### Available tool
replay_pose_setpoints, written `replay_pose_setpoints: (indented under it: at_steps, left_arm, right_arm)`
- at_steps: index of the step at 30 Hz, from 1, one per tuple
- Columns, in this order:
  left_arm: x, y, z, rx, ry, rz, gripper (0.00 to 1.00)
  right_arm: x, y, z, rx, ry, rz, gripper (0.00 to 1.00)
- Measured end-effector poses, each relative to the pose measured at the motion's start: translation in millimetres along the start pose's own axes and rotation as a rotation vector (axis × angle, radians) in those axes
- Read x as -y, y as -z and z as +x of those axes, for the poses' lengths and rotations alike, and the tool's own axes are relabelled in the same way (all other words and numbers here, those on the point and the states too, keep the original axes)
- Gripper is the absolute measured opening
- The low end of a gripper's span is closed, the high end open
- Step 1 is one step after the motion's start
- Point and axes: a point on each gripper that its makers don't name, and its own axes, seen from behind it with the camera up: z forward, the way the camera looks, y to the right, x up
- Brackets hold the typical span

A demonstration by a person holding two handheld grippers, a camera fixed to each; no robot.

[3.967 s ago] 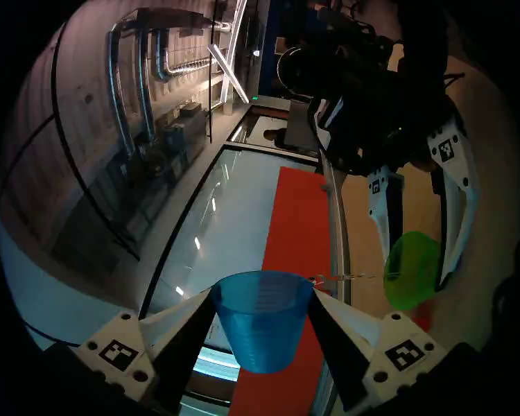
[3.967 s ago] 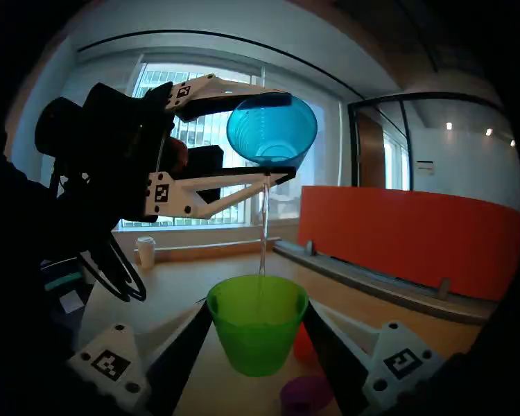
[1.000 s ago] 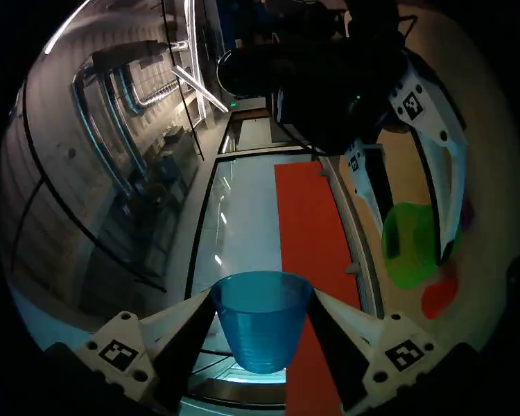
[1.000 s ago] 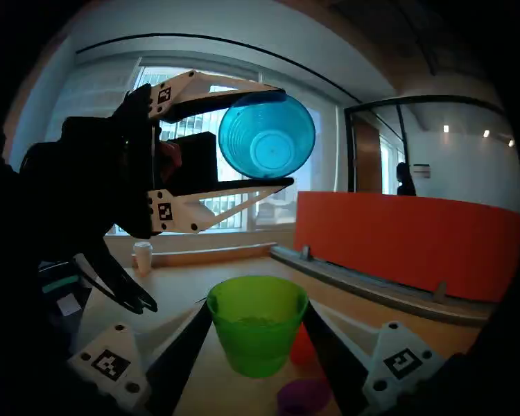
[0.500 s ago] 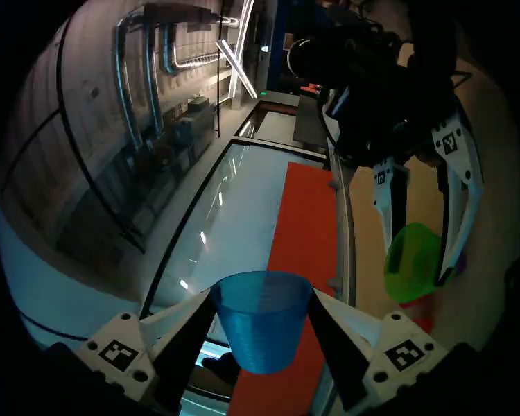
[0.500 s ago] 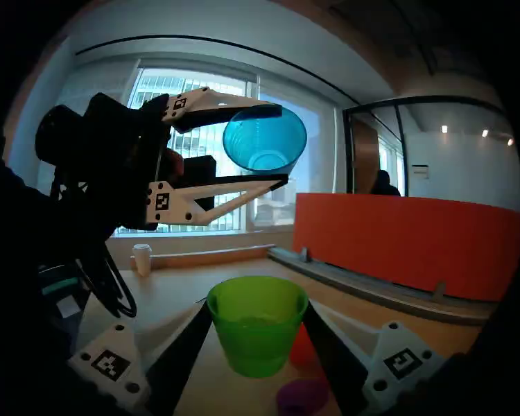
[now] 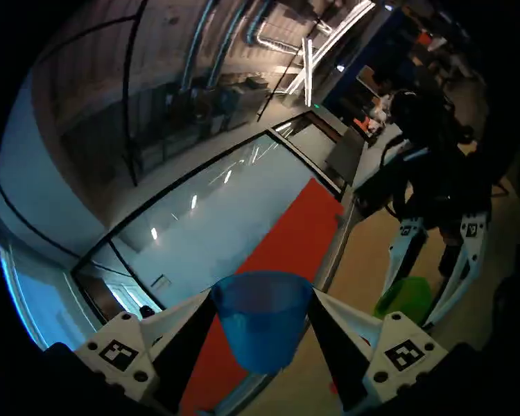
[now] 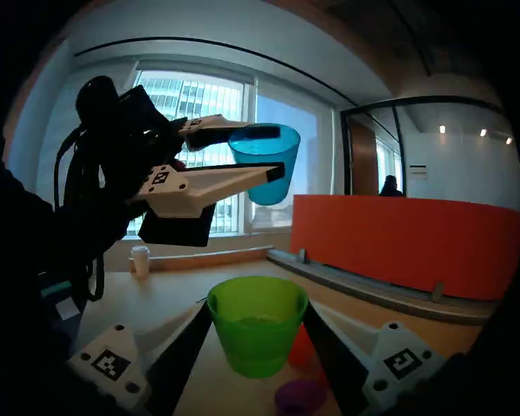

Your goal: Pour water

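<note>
Blue cup [image 8: 263,163] swung back upright, pour likely done; left gripper [image 7: 261,305] fingers clamp it. Right gripper [image 8: 258,312] fingers clamp green cup [image 8: 258,333], kept level w/ water inside.

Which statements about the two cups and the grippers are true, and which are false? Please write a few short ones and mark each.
1. The blue cup stands upright between the fingers of the left gripper. True.
2. The green cup is between the fingers of the right gripper and has some water in it. True.
3. A stream of water is falling from the blue cup into the green cup. False: there is no stream between them, and the blue cup is not tipped.
4. In the right gripper view, the green cup is held higher than the blue cup. False: the blue cup is above the green cup.
</note>
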Motion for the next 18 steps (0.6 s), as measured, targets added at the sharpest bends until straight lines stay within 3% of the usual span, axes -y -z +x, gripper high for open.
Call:
replay_pose_setpoints:
  at_steps: [3,9,18]
  left_arm:
    - [2.8,-1.1,-3.1,0.002,0.128,-0.009,0.88]
    - [10.7,0.4,-8.9,0.008,0.337,-0.015,0.88]
    - [16.6,-1.0,-26.3,0.031,0.583,-0.028,0.88]
  right_arm:
    - [1.3,1.1,0.8,-0.002,0.000,-0.001,0.91]
    - [4.7,1.8,1.5,-0.003,0.001,-0.003,0.91]
    - [9.9,2.5,2.7,-0.003,0.004,-0.005,0.91]
